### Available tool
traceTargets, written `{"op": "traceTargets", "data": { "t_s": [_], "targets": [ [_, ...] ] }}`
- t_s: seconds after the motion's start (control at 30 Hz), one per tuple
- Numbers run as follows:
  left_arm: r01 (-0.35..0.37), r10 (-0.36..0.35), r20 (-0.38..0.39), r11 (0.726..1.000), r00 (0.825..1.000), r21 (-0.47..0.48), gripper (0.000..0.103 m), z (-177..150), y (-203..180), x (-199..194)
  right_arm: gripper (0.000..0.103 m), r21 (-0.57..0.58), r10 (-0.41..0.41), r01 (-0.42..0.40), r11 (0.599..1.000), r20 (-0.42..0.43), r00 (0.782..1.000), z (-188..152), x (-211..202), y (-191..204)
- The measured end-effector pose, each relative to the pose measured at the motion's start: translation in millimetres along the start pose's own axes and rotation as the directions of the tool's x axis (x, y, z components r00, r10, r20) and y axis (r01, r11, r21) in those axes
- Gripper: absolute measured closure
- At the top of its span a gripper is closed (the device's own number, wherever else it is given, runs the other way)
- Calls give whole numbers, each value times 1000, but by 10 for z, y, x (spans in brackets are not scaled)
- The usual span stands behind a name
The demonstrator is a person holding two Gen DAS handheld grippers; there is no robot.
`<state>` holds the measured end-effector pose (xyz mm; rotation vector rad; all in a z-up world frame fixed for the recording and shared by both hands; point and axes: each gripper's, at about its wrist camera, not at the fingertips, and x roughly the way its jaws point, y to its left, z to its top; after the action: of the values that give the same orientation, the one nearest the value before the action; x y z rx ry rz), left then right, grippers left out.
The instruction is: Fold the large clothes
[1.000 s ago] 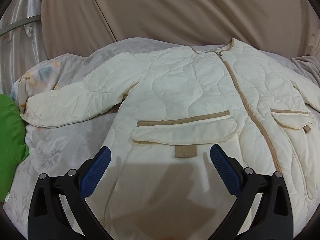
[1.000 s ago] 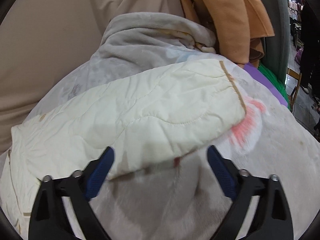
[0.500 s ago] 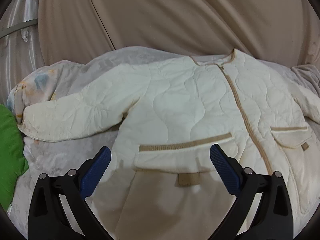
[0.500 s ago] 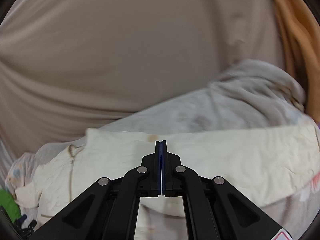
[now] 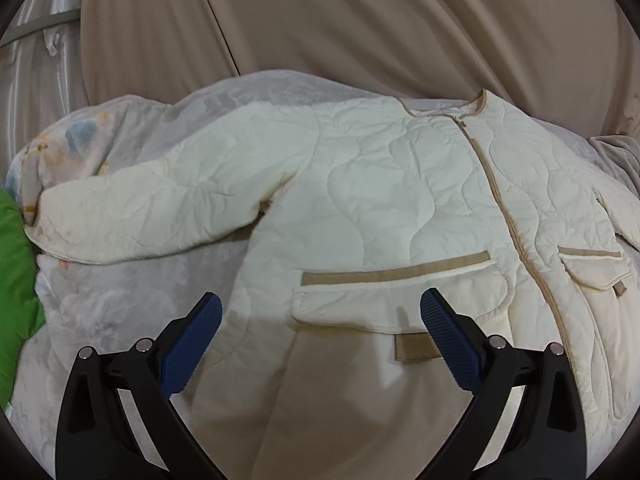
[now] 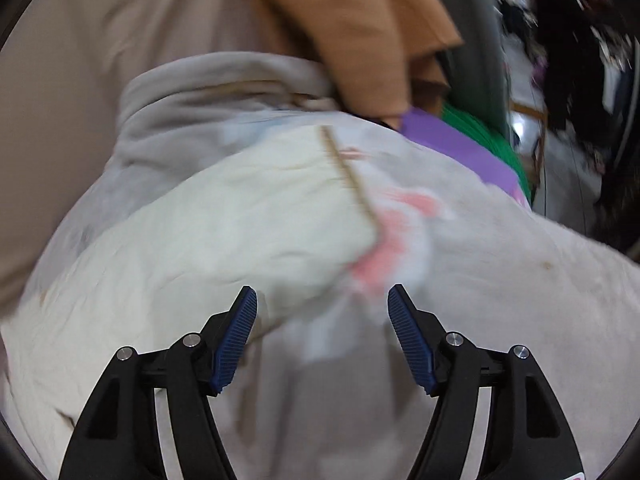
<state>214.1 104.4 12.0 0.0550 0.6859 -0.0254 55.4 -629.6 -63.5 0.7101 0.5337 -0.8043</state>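
A cream quilted jacket [image 5: 400, 184] with tan trim lies face up on a pale blanket [image 5: 100, 300], zipped, its left sleeve [image 5: 160, 208] stretched out to the left. My left gripper [image 5: 318, 316] is open and empty, hovering over the lower front by the flap pocket [image 5: 400, 292]. In the right wrist view the other sleeve [image 6: 240, 220] lies flat, its tan-edged cuff [image 6: 352, 180] pointing up right. My right gripper [image 6: 322, 304] is open and empty just below the sleeve's end. This view is blurred.
Beige drapes [image 5: 360, 28] hang behind the bed. A green cloth [image 5: 16, 272] lies at the left edge. Orange fabric [image 6: 360, 32], a purple cloth [image 6: 456, 144] and a green one [image 6: 484, 128] sit beyond the sleeve cuff. A cluttered room floor shows at far right.
My right gripper was shut and facing the jacket's body half a second ago; now it is open and back over the sleeve end. My left gripper has pulled back slightly, still open.
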Motion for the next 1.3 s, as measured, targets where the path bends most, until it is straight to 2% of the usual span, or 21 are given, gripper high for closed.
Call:
{"op": "traceTargets", "data": {
  "t_s": [0.13, 0.17, 0.2, 0.27, 0.3, 0.37, 0.43, 0.53, 0.57, 0.63, 0.7, 0.73, 0.8, 0.9, 1.0, 1.07, 1.1, 1.13, 1.2, 1.27, 1.3],
  "targets": [
    [27, -27, -19, 1000, 999, 8, 6, -32, -65, 41, 36, 95, 96, -93, 991, -31, 995, 101, 208, -143],
    [24, -24, -16, 1000, 1000, 15, 6, -35, -79, 35, 42, 100, 101, -98, 990, -31, 994, 111, 261, -60],
    [22, -22, -13, 1000, 1000, 19, 6, -32, -82, 29, 64, 94, 123, -119, 988, -34, 992, 125, 312, 34],
    [17, -17, -7, 1000, 1000, 18, 6, -12, -80, 16, 87, 56, 111, -109, 992, -37, 993, 108, 342, 297],
    [14, -14, -3, 1000, 1000, 16, 6, 1, -73, 7, 91, 19, 95, -95, 995, -13, 995, 97, 289, 467],
    [5, -5, 6, 1000, 1000, 10, 6, 36, -62, -11, 94, -77, 144, -138, 987, 75, 987, 108, 54, 876],
    [-1, 1, 15, 1000, 1000, 5, 6, 73, -57, -19, 96, -158, 286, -264, 952, 140, 948, 58, -315, 1353],
    [-6, 6, 24, 1000, 1000, -6, 6, 134, -72, -9, 98, -346, 515, -456, 820, 97, 852, -244, -866, 2305],
    [-5, 5, 28, 1000, 1000, -11, 6, 157, -83, -12, 98, -414, 579, -511, 753, 50, 814, -426, -1036, 2658],
    [4, -3, 34, 1000, 999, -19, 6, 188, -97, -28, 98, -511, 662, -597, 618, -71, 746, -866, -1272, 3290],
    [13, -12, 39, 1000, 999, -27, 6, 212, -104, -58, 98, -564, 689, -672, 480, -231, 687, -1441, -1373, 3870],
    [16, -14, 41, 999, 999, -31, 6, 217, -98, -68, 98, -580, 681, -691, 432, -293, 671, -1711, -1373, 4078],
    [20, -19, 38, 999, 999, -44, 6, 229, -63, -83, 97, -631, 620, -699, 336, -410, 669, -2410, -1293, 4472],
    [35, -34, 18, 996, 999, -80, 6, 225, 38, -69, 95, -659, 495, -712, 243, -547, 675, -3239, -1060, 4723],
    [51, -52, -5, 993, 999, -106, 6, 208, 113, -22, 88, -735, 426, -657, 169, -547, 721, -3672, -1108, 4661],
    [75, -78, -20, 989, 997, -127, 6, 225, 152, 31, 78, -715, 462, -689, 118, -575, 675, -3567, -1327, 4509],
    [91, -95, -23, 986, 995, -138, 6, 240, 162, 53, 65, -703, 487, -702, 110, -578, 655, -3476, -1433, 4416],
    [109, -114, -25, 983, 993, -147, 6, 262, 165, 75, 60, -701, 522, -705, 106, -564, 640, -3315, -1555, 4270],
    [152, -158, -26, 975, 987, -164, 6, 324, 146, 121, 53, -712, 574, -692, 119, -519, 633, -3018, -1717, 3999],
    [194, -203, -34, 966, 979, -170, 6, 401, 73, 177, 50, -718, 599, -668, 196, -451, 661, -2616, -1730, 3680],
    [216, -225, -36, 961, 974, -171, 6, 438, 20, 206, 49, -713, 600, -651, 261, -408, 688, -2385, -1660, 3483]
  ]
}}
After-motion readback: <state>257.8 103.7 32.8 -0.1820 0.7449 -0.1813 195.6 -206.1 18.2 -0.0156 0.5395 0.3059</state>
